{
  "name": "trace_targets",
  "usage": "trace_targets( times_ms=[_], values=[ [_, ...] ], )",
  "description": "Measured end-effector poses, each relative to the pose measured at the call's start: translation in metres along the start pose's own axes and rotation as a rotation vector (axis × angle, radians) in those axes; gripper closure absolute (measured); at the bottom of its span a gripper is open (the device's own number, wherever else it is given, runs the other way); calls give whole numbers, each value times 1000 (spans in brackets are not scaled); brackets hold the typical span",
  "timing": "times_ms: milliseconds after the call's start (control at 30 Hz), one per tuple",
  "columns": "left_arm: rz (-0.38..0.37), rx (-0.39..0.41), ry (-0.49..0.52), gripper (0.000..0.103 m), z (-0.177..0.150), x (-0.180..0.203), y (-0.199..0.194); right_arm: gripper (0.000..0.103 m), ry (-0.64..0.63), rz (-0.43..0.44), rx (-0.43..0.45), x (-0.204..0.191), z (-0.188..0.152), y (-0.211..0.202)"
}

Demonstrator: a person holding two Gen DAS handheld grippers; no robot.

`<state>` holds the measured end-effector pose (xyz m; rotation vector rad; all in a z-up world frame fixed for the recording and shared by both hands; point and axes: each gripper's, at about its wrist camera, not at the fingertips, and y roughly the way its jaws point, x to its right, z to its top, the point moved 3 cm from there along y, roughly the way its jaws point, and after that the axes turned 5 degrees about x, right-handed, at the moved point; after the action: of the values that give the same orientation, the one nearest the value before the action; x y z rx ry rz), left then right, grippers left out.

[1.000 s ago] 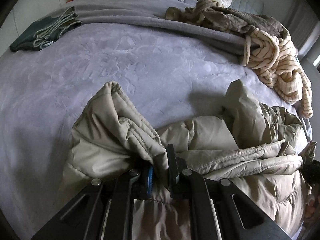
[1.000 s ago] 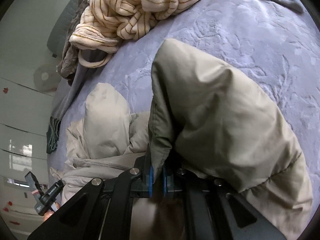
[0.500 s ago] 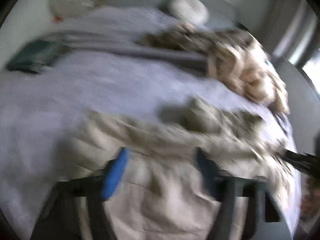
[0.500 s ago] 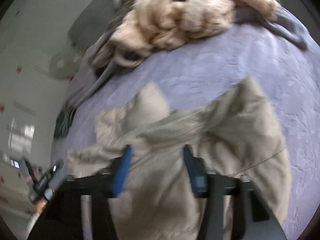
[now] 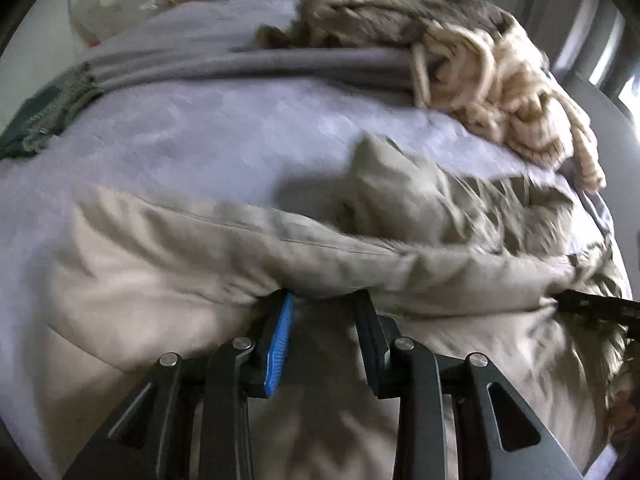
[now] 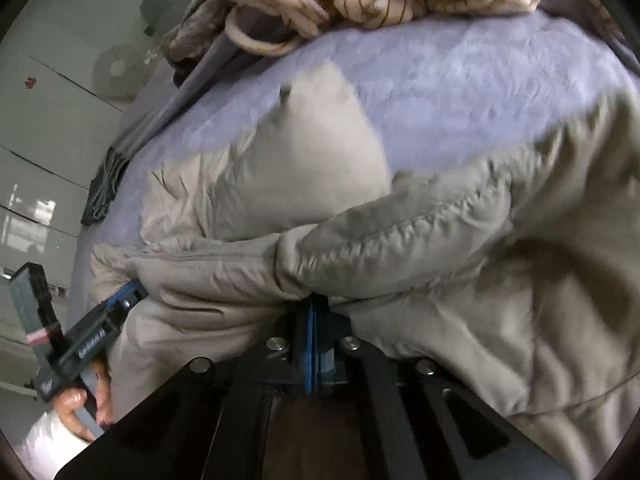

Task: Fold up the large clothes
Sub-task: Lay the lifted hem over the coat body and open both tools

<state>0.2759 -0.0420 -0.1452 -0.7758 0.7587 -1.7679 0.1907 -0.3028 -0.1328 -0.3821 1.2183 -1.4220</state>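
Nearby, striped blanket (image 5: pixel 516 92) beyond puffer coat (image 5: pixel 248 256)

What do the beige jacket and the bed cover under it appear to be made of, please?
The beige jacket looks like a padded, quilted synthetic shell with a matte finish: puffy panels, stitched seams. The bed cover looks like lilac plush fleece: soft, embossed nap. Both are judged by look only.

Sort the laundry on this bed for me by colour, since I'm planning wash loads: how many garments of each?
Beige puffer coat: 1
Cream striped fleece garment: 1
Brown fuzzy garment: 1
Dark green folded garment: 1
Total: 4, as far as the heaps show; the cream and brown pile may hide more.
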Motion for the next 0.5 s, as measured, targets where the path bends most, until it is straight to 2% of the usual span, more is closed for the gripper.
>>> trace_targets(
  times_ms=[133,167,233,367,500],
  values=[
    [144,25,-9,68,8,-48,-1,103,-32,-184,85,35,13,-39],
    [162,25,-18,68,9,-55,1,103,-16,-232,100,51,17,-45],
    [182,6,-55,68,8,-74,12,103,47,-272,103,75,21,-50],
    [174,-38,-96,68,4,-84,37,103,198,-246,90,117,18,-35],
    [204,-44,-80,68,8,-79,49,103,192,-269,90,123,21,-20]
  ],
)
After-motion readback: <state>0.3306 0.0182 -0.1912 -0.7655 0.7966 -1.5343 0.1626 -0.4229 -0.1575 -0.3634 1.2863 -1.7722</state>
